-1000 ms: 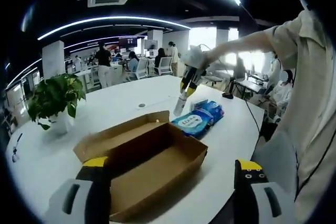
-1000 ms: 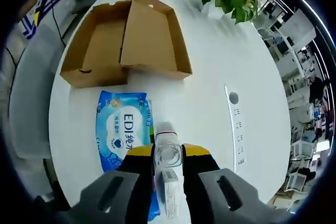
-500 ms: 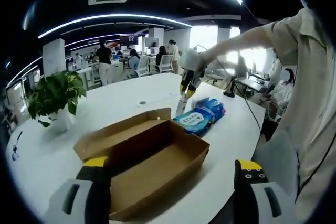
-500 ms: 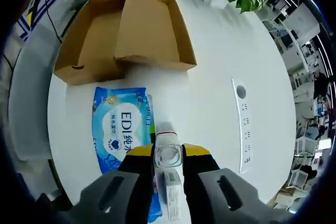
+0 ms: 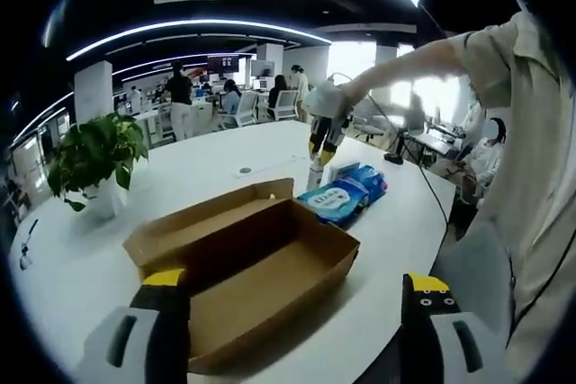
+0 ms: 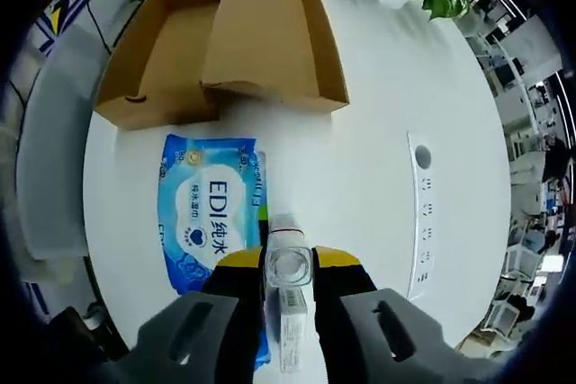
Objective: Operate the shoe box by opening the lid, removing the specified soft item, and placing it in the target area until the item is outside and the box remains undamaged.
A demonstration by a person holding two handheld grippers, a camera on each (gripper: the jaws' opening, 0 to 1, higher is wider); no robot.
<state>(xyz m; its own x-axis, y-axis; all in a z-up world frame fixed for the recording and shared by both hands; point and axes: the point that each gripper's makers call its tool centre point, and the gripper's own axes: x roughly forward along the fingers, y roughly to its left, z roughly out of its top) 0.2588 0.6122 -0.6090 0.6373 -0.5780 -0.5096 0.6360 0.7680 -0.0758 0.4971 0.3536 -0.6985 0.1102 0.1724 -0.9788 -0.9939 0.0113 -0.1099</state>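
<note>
Brown cardboard, the shoe box (image 5: 261, 272) lies open on the white worktop (image 5: 225, 168) just ahead of the left gripper (image 5: 292, 334), whose jaws stand wide apart and released with nothing between them. Its lid (image 5: 202, 222) is folded back flat on the far side. Beyond the box, the blue wipes pack (image 5: 345, 193) rests on the worktop, outside the box and just beside it. In the right gripper view, the right gripper (image 6: 288, 290) has its jaws clenched on a small clear bottle (image 6: 288, 263), held above the worktop with the wipes pack (image 6: 213, 213) to the left of the jaws and the box (image 6: 225, 42) farther ahead. A potted plant (image 5: 90, 164) stands left of the box.
</note>
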